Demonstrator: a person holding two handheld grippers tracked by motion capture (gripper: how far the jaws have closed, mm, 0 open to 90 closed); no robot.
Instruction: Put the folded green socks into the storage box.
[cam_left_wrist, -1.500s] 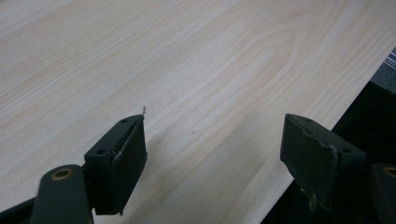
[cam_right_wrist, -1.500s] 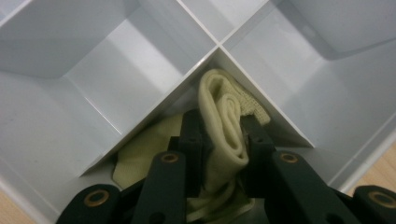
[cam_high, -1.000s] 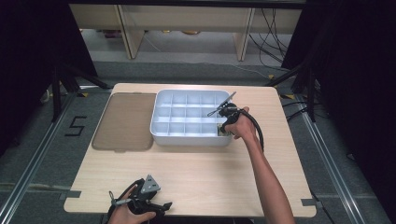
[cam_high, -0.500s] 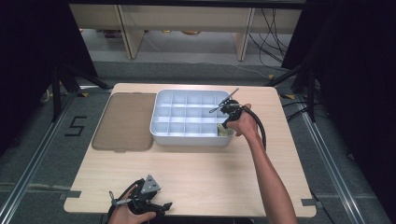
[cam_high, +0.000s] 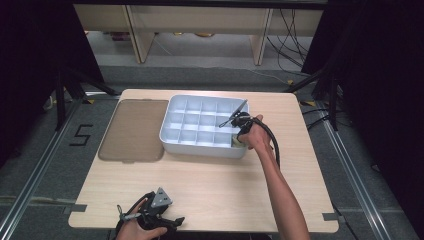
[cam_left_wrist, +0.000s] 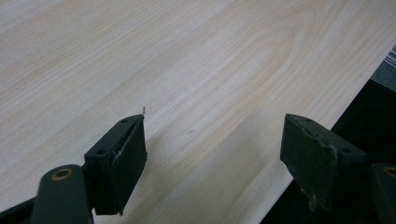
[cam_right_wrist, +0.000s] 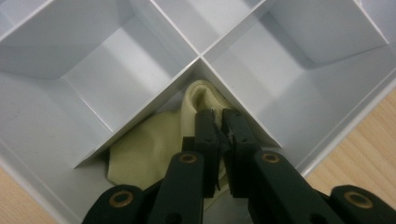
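So the right gripper (cam_right_wrist: 218, 122) is down in the white divided tray (cam_high: 172, 141), in the corner compartment at about 4 o'clock of the tray, nearest the person's right hand. Its jaws have just been closing, and from the right gripper view they're now pinched on a fold of the pale yellow cloth (cam_right_wrist: 140, 158) that lies bunched in that cell, up against the divider walls. Whether it's being stuffed in or pulled out, I honestly can't tell from here. Every other compartment I can make out looks bare, so this seems like an early stage or the very end.

The left gripper (cam_high: 150, 210) sits at 7 o'clock on the desk (cam_high: 210, 185), jaws wide apart with nothing between them. The brown lid (cam_high: 132, 129) lies flat just beside the tray at 9 o'clock, so closing it up is probably left to do.
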